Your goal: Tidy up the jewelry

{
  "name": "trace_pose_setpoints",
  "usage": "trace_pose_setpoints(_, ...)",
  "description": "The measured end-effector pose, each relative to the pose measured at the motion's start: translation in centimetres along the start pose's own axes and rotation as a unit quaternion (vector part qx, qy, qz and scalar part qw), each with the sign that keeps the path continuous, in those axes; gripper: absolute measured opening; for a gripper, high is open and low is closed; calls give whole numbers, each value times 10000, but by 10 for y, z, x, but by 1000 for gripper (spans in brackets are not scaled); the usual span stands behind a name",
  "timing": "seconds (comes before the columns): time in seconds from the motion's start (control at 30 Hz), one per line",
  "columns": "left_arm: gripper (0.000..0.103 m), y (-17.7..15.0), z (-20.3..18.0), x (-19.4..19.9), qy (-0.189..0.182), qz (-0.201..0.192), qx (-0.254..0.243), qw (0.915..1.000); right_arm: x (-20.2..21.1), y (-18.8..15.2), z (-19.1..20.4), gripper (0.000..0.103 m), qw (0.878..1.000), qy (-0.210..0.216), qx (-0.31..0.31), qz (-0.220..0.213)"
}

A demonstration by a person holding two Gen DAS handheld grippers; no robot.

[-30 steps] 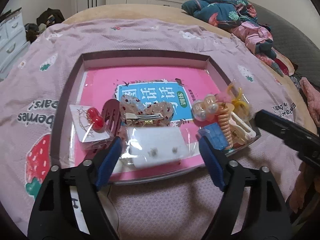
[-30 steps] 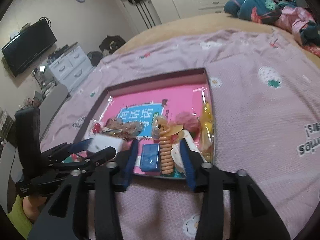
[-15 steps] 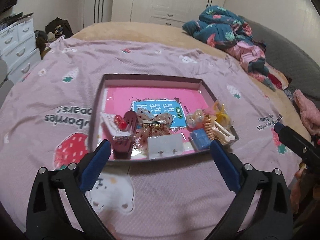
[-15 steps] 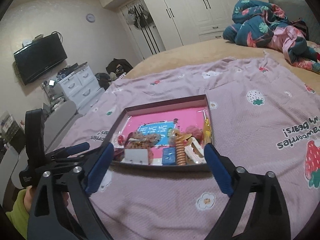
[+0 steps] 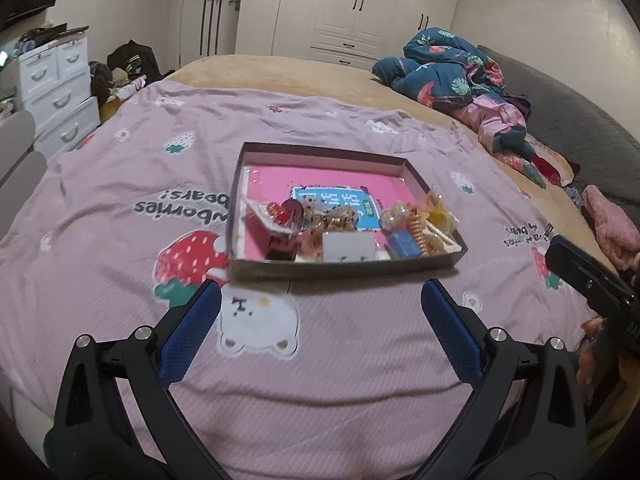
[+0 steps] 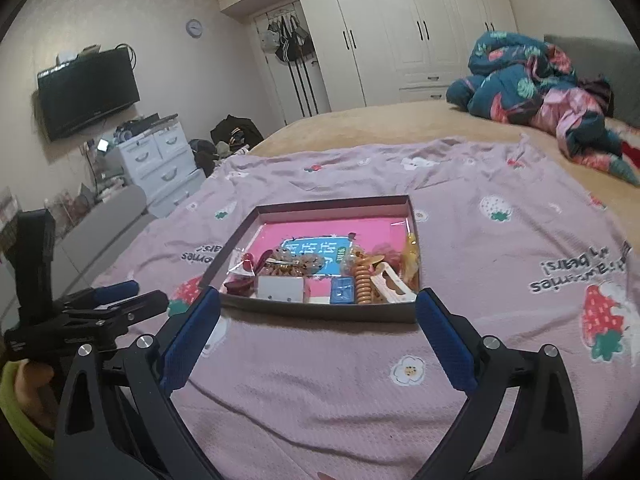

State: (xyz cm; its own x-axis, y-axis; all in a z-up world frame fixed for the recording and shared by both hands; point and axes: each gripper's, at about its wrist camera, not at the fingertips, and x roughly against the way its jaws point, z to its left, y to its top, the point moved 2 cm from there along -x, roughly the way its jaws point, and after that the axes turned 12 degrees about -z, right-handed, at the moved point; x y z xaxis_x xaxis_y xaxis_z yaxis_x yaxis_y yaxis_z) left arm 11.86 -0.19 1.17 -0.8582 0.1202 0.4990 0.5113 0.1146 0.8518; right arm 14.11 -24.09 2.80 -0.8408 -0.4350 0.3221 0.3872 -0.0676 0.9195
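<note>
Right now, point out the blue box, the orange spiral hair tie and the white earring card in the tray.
blue box [image 6: 342, 291]: right wrist view, its lid.
orange spiral hair tie [image 6: 363, 282]: right wrist view, mid-coil.
white earring card [image 5: 347, 247]: left wrist view, card face.

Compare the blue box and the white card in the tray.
The blue box is small, squarish and sits right of centre; the white card is wider, pale and sits left of it. The card shows small dark studs; the box shows none. Both lie by the tray's near wall.

A: Was the light good?
B: Soft, even indoor light, weak shadows, glare on the wardrobe doors [image 6: 404, 20].
A: Sharpness?
B: Slight blur on the tray [image 5: 348, 270]; fisheye bent both views' edges.
</note>
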Motion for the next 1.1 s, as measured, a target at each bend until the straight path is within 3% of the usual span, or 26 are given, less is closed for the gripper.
trace_pose_setpoints(1.1, 94, -6, -1, 19, 31, -84, 5, 10000, 13, -15, 10, 98, 9994, -174, 201, 221)
